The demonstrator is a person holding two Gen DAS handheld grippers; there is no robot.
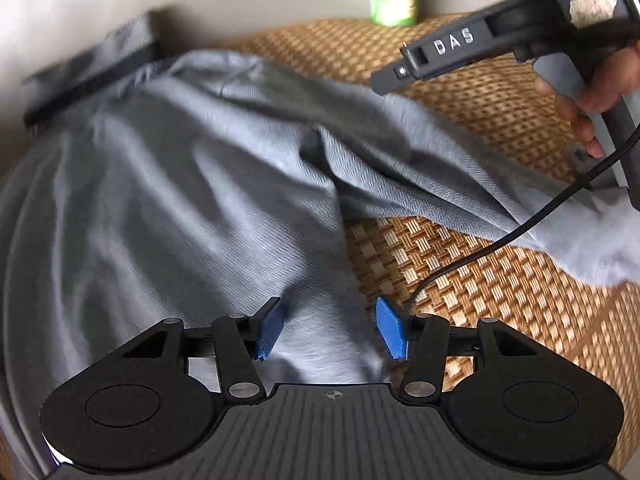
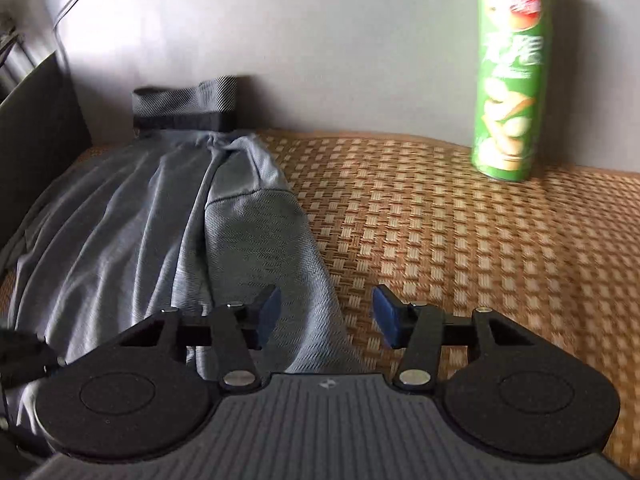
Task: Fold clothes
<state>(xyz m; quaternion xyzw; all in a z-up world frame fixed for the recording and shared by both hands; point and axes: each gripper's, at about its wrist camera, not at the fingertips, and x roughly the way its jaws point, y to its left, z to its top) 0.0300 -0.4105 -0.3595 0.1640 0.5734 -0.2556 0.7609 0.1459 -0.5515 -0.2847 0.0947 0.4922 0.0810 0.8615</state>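
Note:
Grey trousers point(image 1: 168, 184) lie spread on a woven mat point(image 1: 500, 280), their dark waistband point(image 1: 84, 80) propped against the wall. My left gripper point(image 1: 330, 330) is open, low over one trouser leg, the cloth lying between its blue pads. In the right wrist view the same trousers point(image 2: 152, 232) stretch away to the waistband point(image 2: 184, 108). My right gripper point(image 2: 326, 316) is open above the right edge of the other leg, half over cloth, half over the mat point(image 2: 460, 240). The right gripper's body point(image 1: 480, 46) and a hand point(image 1: 592, 92) show at the upper right of the left wrist view.
A tall green crisp tube point(image 2: 508, 72) stands upright on the mat at the far right, close to the pale wall point(image 2: 320, 40). A black cable point(image 1: 520, 228) hangs from the right gripper across the mat. A dark panel point(image 2: 36, 120) borders the left side.

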